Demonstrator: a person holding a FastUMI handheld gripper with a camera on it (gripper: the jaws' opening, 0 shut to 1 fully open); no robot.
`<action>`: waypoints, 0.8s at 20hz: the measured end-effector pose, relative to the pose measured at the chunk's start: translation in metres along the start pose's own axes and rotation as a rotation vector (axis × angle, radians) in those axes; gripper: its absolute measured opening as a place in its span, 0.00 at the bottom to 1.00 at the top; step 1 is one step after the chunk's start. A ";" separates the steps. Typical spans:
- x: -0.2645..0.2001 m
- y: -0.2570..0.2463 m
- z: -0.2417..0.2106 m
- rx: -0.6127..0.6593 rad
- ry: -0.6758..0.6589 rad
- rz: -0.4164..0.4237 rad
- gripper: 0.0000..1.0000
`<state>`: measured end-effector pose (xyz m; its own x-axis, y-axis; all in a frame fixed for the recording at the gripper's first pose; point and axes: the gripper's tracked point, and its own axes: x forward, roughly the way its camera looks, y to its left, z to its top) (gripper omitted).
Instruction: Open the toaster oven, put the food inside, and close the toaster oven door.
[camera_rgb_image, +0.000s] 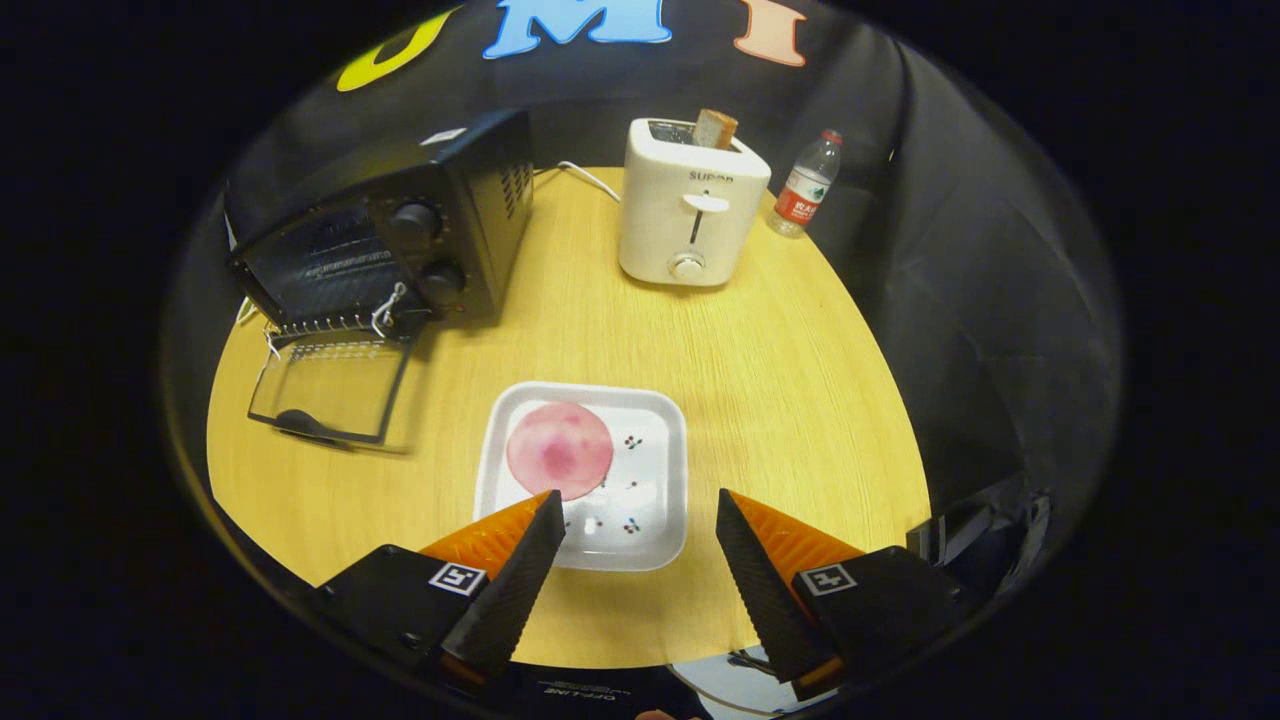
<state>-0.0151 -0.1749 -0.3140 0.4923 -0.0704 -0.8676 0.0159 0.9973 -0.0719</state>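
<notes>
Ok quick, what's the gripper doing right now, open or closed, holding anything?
Gripper: open, holding nothing, fingers spread over the near edge of the white plate.

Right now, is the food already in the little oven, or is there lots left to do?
One step looks done: the toaster oven has its glass door folded down flat on the table. The pink round food is not in yet; it lies on the white plate. The gripper is open and empty, its fingers over the plate's near edge. Left: pick up the food, put it inside, shut the door.
</notes>
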 end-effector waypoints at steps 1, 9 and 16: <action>0.009 -0.006 -0.001 -0.011 0.025 0.007 0.98; 0.061 -0.026 -0.014 -0.026 0.164 0.109 0.98; 0.069 -0.021 -0.016 -0.002 0.222 0.184 0.90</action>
<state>0.0043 -0.2009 -0.3800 0.2843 0.1084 -0.9526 -0.0578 0.9937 0.0958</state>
